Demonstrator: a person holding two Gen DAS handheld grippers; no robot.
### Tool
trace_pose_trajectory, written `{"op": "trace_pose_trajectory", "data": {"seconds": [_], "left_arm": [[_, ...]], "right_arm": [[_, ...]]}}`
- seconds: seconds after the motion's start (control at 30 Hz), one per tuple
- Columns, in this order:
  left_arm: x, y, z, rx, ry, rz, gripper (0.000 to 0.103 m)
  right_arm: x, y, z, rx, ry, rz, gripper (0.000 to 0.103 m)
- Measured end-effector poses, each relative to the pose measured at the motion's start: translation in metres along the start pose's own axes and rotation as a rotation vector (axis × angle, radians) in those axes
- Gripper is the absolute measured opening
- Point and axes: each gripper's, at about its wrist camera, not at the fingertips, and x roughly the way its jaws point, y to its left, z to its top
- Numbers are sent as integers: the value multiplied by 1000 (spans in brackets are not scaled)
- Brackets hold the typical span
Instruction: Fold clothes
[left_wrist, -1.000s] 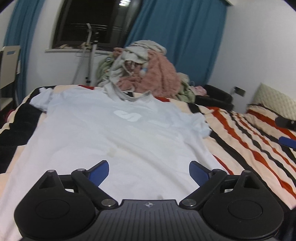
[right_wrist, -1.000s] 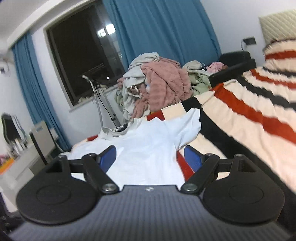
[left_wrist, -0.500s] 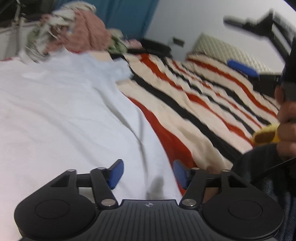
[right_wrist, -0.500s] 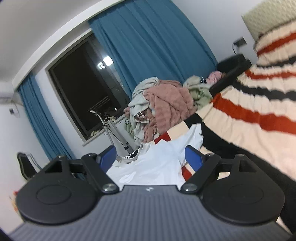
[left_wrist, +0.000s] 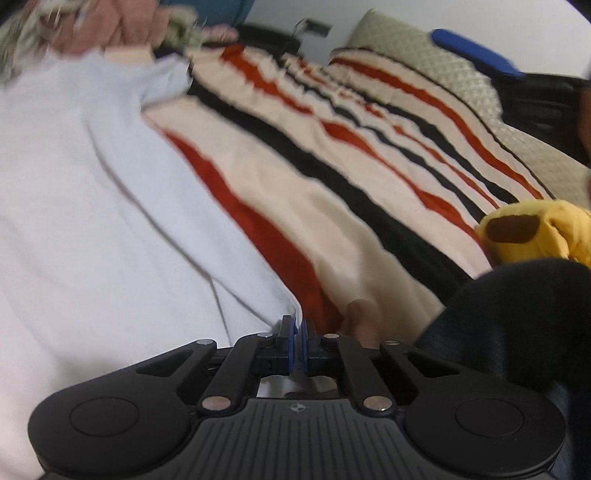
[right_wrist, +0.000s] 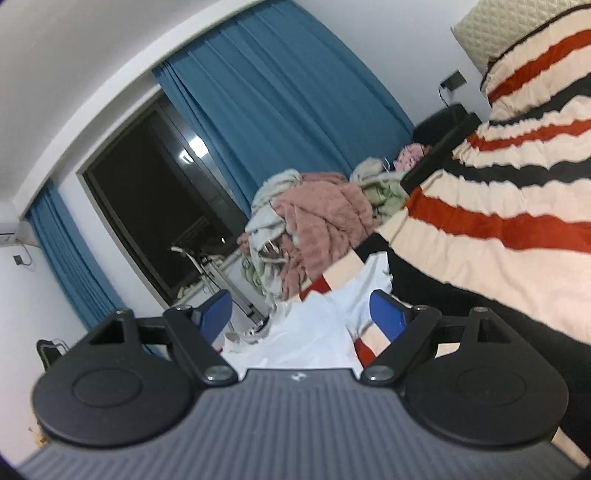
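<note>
T-shirt (left_wrist: 92, 206) lies flat on the striped bed (left_wrist: 351, 206), left tongs (left_wrist: 297, 341) apparently clamped on its near hem corner though blur obscures the bite, right tongs (right_wrist: 301, 314) apart aloft; a shallow pinch could slip when lifted.

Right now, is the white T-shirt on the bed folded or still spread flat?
Spread flat. The white T-shirt lies open on the striped blanket, one sleeve out; the left gripper pinches its bottom corner.

Shirt (left_wrist: 92, 206) spread on bed (left_wrist: 369, 192), left side; clothes pile (right_wrist: 317, 225) behind shirt, before window (right_wrist: 155, 206); pillow (left_wrist: 436, 66) far right.
</note>
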Motion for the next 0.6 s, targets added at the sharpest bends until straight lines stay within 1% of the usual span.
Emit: {"op": "trace_pose_trajectory", "data": {"seconds": [0.13, 0.17, 0.23, 0.3, 0.33, 0.37, 0.4, 0.43, 0.5, 0.6], "left_arm": [[5, 0, 4, 1, 12, 6, 4], [5, 0, 4, 2, 12, 11, 6], [-3, 0, 8, 9, 4, 38, 18], [-13, 1, 13, 16, -5, 69, 43], [-23, 2, 15, 25, -25, 97, 53], [-34, 2, 18, 38, -52, 130, 68], [-45, 3, 21, 50, -79, 163, 76], [-57, 3, 23, 63, -106, 197, 78], [-82, 8, 27, 82, -165, 252, 85], [-119, 18, 32, 81, -248, 337, 93]], "right_arm": [[1, -1, -1, -4, 2, -2, 84], [2, -1, -2, -6, 3, -2, 84], [1, 2, -3, -27, 5, -3, 84], [0, 7, -4, -56, 0, -6, 84], [0, 9, -5, -68, -2, -8, 84], [0, 11, -5, -79, -4, -11, 84], [0, 13, -6, -92, -5, -13, 84], [0, 15, -7, -106, -4, -16, 84], [1, 20, -9, -138, -4, -23, 84], [2, 28, -13, -188, -5, -32, 84]]}}
